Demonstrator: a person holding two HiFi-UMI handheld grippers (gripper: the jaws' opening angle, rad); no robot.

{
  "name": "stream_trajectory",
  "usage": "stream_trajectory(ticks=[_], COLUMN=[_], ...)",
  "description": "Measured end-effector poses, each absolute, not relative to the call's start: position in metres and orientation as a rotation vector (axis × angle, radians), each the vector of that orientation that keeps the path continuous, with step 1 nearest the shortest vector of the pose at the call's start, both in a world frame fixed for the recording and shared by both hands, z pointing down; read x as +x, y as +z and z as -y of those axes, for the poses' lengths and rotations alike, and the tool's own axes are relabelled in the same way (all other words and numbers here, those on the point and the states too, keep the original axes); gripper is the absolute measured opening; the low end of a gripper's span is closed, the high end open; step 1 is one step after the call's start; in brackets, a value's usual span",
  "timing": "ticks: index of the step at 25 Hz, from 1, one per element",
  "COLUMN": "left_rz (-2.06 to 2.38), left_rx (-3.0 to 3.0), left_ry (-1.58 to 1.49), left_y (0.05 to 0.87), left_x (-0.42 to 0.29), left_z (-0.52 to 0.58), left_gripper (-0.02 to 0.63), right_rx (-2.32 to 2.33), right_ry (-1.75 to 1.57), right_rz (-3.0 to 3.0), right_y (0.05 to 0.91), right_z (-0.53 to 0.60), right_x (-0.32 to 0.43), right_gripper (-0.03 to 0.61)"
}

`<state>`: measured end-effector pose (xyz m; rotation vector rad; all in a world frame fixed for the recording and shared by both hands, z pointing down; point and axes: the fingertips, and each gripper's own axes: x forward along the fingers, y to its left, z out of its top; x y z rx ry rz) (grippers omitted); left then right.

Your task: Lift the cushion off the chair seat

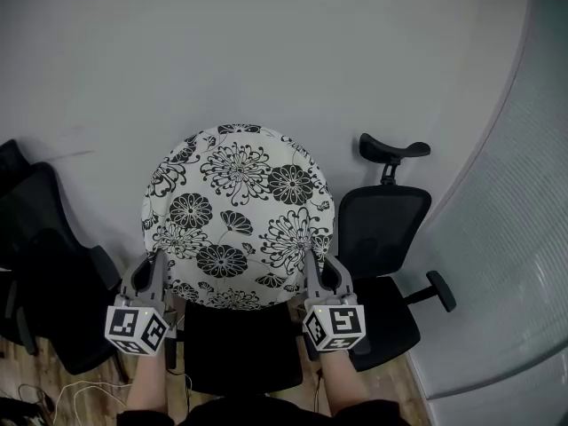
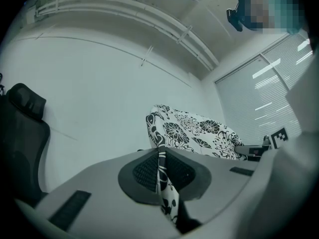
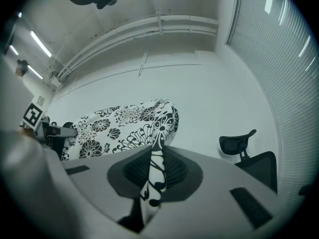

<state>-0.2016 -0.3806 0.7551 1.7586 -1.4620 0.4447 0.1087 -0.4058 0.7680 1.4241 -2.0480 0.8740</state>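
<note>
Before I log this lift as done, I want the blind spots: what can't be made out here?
- Gap between cushion and chair seat: head view, steep angle, cannot tell.
- Black office chair at left: head view, cut by the edge.
- Cushion's lower edge: gripper views, behind left gripper and right gripper bodies.

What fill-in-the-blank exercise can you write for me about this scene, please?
1. The left claw and the right claw are both shut on the ____.
2. It is white with black ____.
3. The headrest at its right belongs to a black office ____.
Missing words: cushion; flowers; chair.
</note>
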Motion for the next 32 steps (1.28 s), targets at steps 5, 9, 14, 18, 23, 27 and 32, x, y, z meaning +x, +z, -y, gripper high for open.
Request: stream_trajectory(ticks=[5,9,14,18,23,27,32], left_rz=[1.473,1.482,1.488,1.485,1.484,1.484,1.480], left_rx=[1.777,1.786,1.796,1.791,1.785,1.784,1.768], left_ry=[0.417,0.399,0.388,0.388,0.393,0.397,0.399], left_y=[0.7565,0.7593,0.7593,0.7597,0.7588,0.7585,0.7561], left_x=[-0.2011,-0.2013,-0.2021,-0.2020,-0.2022,-0.2029,-0.2024], left_z=[0.3786,0.3775,0.3779,0.3782,0.3787,0.3796,0.3800], left_gripper=[0.020,0.020,0.020,0.020,0.020,0.020,0.020], right_rx=[1.439,1.445,1.451,1.449,1.439,1.429,1.417], right_ry=[0.853,0.833,0.824,0.817,0.825,0.832,0.840], right_rz=[2.064,2.075,2.079,2.067,2.063,2.058,2.052], right_y=[0.7684,0.7705,0.7710,0.7718,0.7726,0.7741,0.7724], right_z=[0.4042,0.4044,0.4039,0.4044,0.4041,0.4037,0.4048], right_x=[0.1093,0.1089,0.1089,0.1089,0.1086,0.1078,0.1082], right_gripper=[0.040,0.040,0.040,0.040,0.040,0.040,0.040])
